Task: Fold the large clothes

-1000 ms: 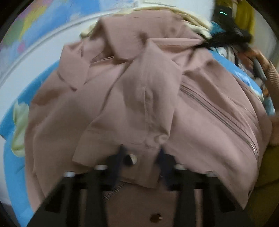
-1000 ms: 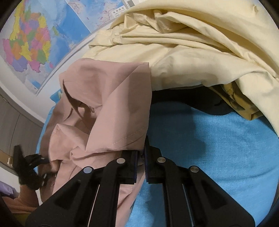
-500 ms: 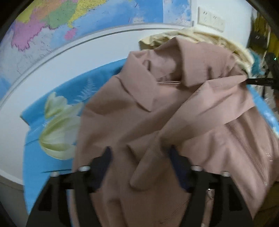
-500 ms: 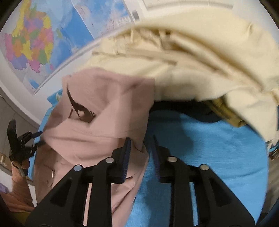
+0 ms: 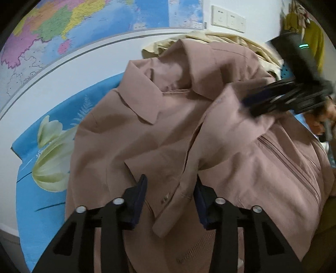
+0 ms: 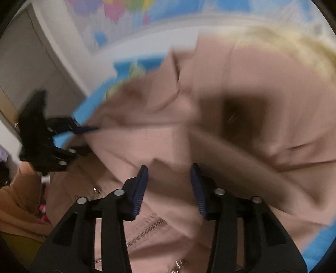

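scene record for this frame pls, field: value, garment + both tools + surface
garment: dusty-pink zip jacket, collar toward the wall, both sleeves folded in across the front
left tool: jaws closing, folded sleeve cuff below the gap, pads not pressing it
right tool: jaws opening, nothing held, over the jacket; view blurred
surface: blue floral sheet
behind the jacket: cream garment
wall: map

A wall map (image 5: pixel 73 27) hangs beside wall switches (image 5: pixel 227 19), above a flowered blue sheet (image 5: pixel 42 168).
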The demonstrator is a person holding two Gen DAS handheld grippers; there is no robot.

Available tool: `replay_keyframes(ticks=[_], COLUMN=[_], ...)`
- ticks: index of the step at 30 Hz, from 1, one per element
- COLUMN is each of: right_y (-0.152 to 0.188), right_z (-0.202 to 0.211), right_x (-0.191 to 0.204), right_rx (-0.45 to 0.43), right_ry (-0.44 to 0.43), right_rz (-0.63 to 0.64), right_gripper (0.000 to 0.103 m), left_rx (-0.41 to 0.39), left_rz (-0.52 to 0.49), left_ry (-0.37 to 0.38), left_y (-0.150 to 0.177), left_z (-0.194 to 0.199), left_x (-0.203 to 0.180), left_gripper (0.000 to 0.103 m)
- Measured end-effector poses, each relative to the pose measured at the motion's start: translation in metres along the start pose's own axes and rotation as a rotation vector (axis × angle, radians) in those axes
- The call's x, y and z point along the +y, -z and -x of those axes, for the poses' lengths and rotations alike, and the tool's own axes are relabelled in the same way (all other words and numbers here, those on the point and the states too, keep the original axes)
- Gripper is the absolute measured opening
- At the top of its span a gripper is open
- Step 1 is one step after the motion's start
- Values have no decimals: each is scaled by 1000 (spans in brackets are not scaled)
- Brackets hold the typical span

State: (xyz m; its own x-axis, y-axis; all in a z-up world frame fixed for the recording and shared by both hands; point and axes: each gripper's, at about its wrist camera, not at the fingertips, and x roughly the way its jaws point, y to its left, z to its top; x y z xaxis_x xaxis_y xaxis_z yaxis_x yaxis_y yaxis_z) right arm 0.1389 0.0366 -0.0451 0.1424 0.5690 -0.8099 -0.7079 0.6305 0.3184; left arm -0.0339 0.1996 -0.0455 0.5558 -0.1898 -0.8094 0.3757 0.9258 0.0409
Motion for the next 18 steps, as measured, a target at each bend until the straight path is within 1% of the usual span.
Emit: replay_keyframes(ticks=[1, 2, 4, 5, 6, 8, 10, 11, 12, 14, 16, 17, 18], right_y=[2, 5, 12, 14, 14, 16, 18, 21, 22, 20, 25, 26, 26], right_z=[-14, -21, -18, -15, -9, -2, 5, 8, 9, 5, 2, 1, 1], right_x=[0, 0, 3, 2, 1, -1, -4, -8, -10, -11, -10, -10, -9], right_rx=[58, 94, 111, 119, 119, 119, 106, 101, 95, 95, 100, 101, 100], right_ry=[11, 9, -4, 1, 5, 10, 25, 20, 15, 12, 9, 12, 13], right_rz=[10, 18, 60, 60, 56, 55, 48, 36, 19, 6, 6, 7, 7], right_gripper=[31, 30, 29, 28, 27, 28, 33, 35, 35, 35, 36, 36, 37], left_rx=[-9, -28, -58, -70, -78, -62, -36, -5, 18, 60, 73, 72, 70], left_rz=[17, 42, 90, 113, 138, 155, 154, 150, 144, 119, 105, 101, 99], left_ry=[12, 34, 79, 93, 104, 104, 98, 90, 80, 44, 13, 6, -13], left_y=[3, 6, 9, 9, 9, 6, 1, -2, -4, -7, -8, -8, -9], left_z=[5, 12, 22, 26, 29, 23, 13, 4, -3, -15, -20, -20, -20], left_x=[3, 7, 17, 22, 27, 30, 28, 24, 21, 15, 12, 12, 13], left_gripper=[68, 75, 77, 81, 82, 82, 77, 69, 65, 60, 57, 50, 39])
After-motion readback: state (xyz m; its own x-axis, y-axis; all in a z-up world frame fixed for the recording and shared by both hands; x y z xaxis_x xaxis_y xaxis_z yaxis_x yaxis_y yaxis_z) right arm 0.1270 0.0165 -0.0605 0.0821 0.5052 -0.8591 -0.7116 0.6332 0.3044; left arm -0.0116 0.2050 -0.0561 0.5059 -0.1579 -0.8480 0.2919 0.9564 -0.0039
